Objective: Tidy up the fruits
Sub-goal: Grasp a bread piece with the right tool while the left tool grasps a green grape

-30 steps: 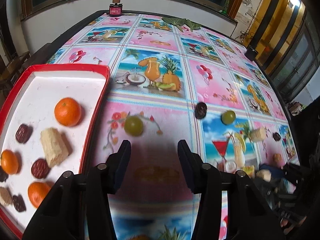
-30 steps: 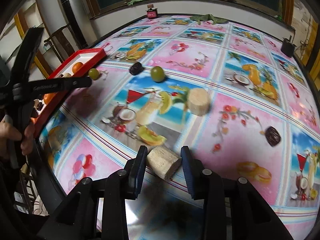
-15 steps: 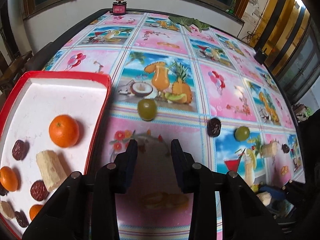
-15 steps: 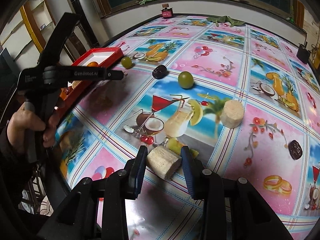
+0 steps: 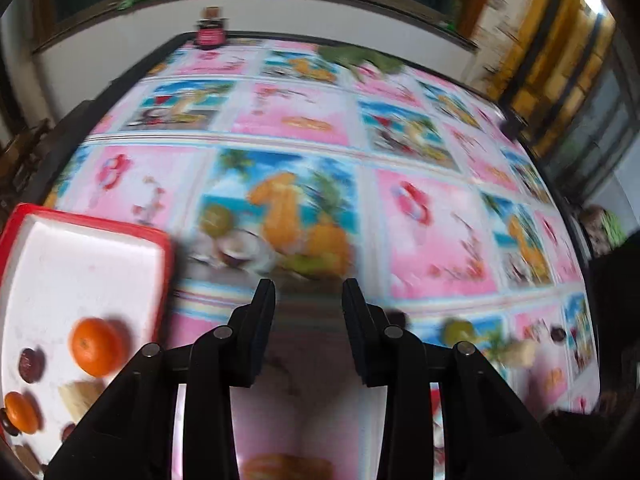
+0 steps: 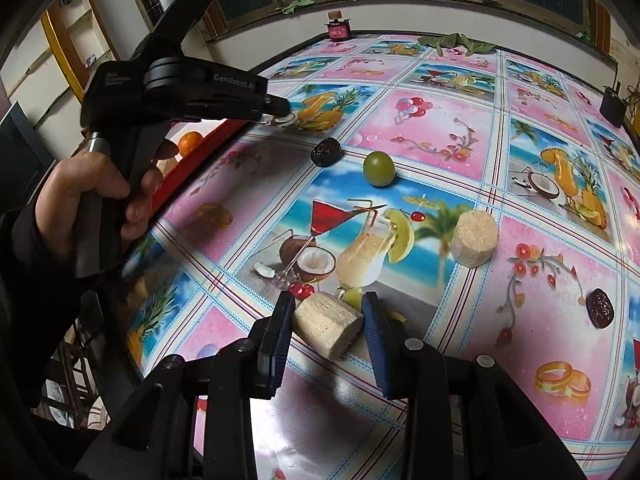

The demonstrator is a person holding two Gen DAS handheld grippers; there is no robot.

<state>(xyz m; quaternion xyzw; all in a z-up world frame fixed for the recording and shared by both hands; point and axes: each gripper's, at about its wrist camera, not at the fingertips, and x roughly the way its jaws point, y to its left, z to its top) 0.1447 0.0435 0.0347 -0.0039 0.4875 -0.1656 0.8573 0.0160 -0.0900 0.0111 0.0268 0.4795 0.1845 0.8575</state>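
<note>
My right gripper is shut on a pale sugarcane piece, held just above the tablecloth. My left gripper is open and empty; it also shows in the right wrist view, beside the red tray. The tray holds oranges, dark dates and a cane piece. A green fruit lies ahead and left of the left gripper. On the cloth lie a dark date, a green fruit, another cane piece and a second date.
A small red jar and green leaves sit at the table's far edge. A dark object sits at the right edge. The person's hand holds the left gripper over the table's left edge.
My left gripper has moved forward and up fast, the view blurred; the green fruit now lies ahead to its left. My right gripper still holds the cane piece and has shifted slightly.
</note>
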